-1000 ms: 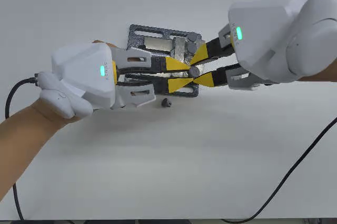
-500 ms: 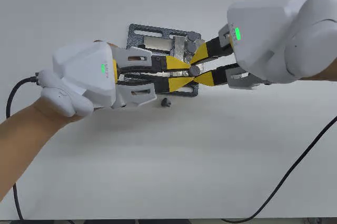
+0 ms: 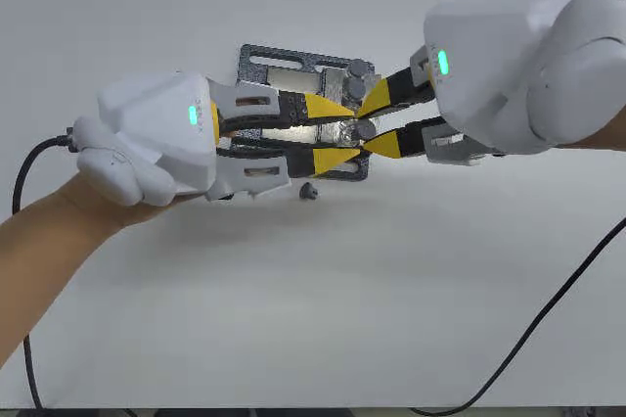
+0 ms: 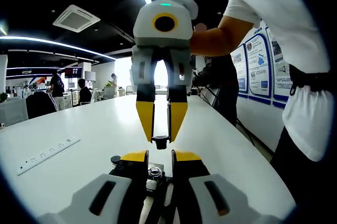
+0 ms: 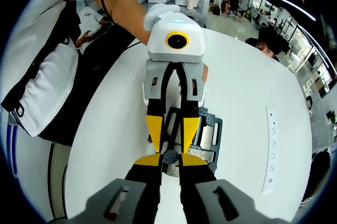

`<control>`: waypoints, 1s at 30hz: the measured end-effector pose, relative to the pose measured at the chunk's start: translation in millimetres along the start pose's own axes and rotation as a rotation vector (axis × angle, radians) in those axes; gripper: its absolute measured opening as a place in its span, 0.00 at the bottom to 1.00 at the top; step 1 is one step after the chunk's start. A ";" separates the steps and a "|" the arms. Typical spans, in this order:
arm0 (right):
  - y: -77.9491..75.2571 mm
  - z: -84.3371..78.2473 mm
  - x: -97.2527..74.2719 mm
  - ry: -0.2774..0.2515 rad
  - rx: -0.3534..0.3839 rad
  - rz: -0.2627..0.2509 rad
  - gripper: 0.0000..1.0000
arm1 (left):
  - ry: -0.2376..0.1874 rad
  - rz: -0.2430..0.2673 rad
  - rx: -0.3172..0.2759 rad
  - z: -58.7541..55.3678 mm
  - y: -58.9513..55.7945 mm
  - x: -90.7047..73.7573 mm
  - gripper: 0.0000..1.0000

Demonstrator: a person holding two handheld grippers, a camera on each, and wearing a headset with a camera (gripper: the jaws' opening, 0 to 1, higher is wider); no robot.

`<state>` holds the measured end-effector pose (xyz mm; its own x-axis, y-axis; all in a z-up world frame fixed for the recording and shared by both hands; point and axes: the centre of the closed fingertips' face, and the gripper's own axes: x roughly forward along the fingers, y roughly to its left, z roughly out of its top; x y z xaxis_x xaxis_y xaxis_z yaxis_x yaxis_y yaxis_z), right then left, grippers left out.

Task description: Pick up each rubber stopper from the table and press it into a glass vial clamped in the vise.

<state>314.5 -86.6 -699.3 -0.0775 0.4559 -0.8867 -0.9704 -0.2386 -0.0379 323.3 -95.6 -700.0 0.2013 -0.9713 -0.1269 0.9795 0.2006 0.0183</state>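
Two tools met tip to tip over the vise [image 3: 262, 55]. The right tool [image 5: 169, 159] was clenched on a dark rubber stopper [image 5: 170, 156], its yellow tips pressed against either side. The left tool [image 4: 160, 156] stood released, its jaws spread apart. The left gripper view looked along those spread jaws and showed the glass vial [image 4: 154, 172] low between them, apart from both. It also showed the gripped stopper [image 4: 160, 140] hanging just above and beyond the vial's mouth. The right gripper view gave the opposite side: the stopper covered what lay under it, while the vise's dark frame and bright jaw plates sat just behind the left tool's tips. The head view, looking down, added a second, loose stopper [image 3: 309, 190] lying on the white surface [image 3: 342, 290] just beside the near edge of the vise. Two vials already capped [image 3: 358, 69] stood at the vise's far right corner. A black cable [image 3: 548, 319] trailed across the surface toward the lower right. The left gripper view also caught a white power strip [image 4: 47, 155] lying well apart on the same surface.
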 end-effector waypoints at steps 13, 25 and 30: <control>-8.3 -7.1 5.0 0.024 0.016 -0.015 0.12 | 0.051 0.016 -0.018 -10.2 9.8 -8.0 0.19; -16.2 -17.3 11.8 0.053 0.035 -0.021 0.12 | 0.088 0.033 -0.031 -20.0 15.5 -15.6 0.23; -19.8 -22.8 16.4 0.068 0.034 -0.025 0.12 | 0.106 0.039 -0.032 -24.7 17.6 -19.4 0.23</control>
<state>337.7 -93.9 -723.6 -0.0386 0.4015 -0.9151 -0.9791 -0.1984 -0.0458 336.4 -70.1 -721.7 0.2354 -0.9441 -0.2309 0.9699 0.2435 -0.0067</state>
